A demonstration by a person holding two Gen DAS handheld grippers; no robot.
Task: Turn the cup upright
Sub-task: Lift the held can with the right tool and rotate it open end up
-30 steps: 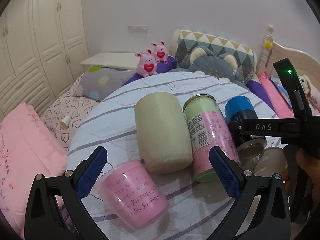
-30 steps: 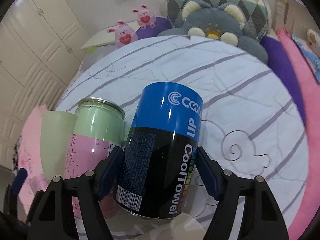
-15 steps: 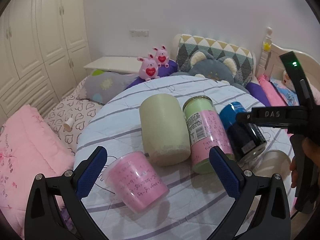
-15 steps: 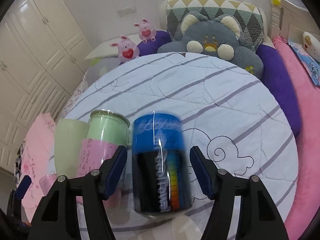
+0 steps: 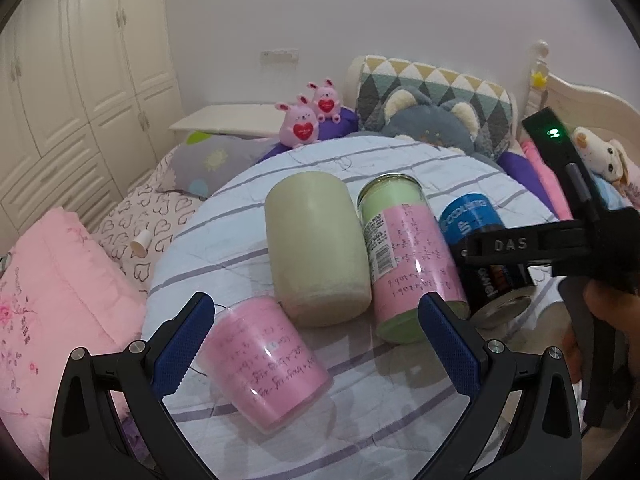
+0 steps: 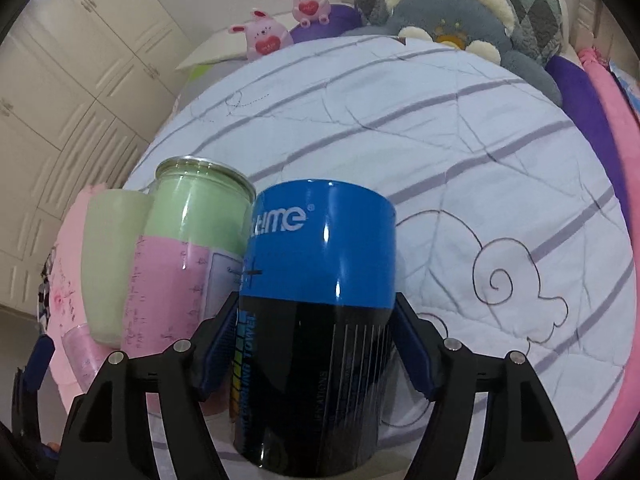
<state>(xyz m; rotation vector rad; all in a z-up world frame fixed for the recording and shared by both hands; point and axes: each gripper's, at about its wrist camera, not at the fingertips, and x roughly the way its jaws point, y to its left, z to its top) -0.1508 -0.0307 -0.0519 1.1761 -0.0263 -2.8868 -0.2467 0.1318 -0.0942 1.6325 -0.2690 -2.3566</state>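
Observation:
Several cups lie on their sides on a round striped quilt (image 5: 400, 156). A pink cup (image 5: 266, 364) lies nearest, between the fingers of my open, empty left gripper (image 5: 316, 344). Beyond it lie a pale green cup (image 5: 316, 248) and a green glass cup with a pink label (image 5: 404, 252). My right gripper (image 6: 316, 344) has its pads against both sides of a blue and black can-shaped cup (image 6: 316, 320). That cup also shows in the left wrist view (image 5: 480, 248), partly hidden by the right gripper's body. The green glass cup (image 6: 192, 248) touches its left side.
Plush toys and pillows (image 5: 432, 120) line the far edge of the bed. A pink quilt (image 5: 52, 304) lies on the left. White wardrobes (image 5: 60, 80) stand along the left wall. A hand (image 5: 608, 320) holds the right gripper at the right edge.
My right gripper has closed in on the blue and black cup, which now fills its view and has rolled to show different lettering. My left gripper has barely moved.

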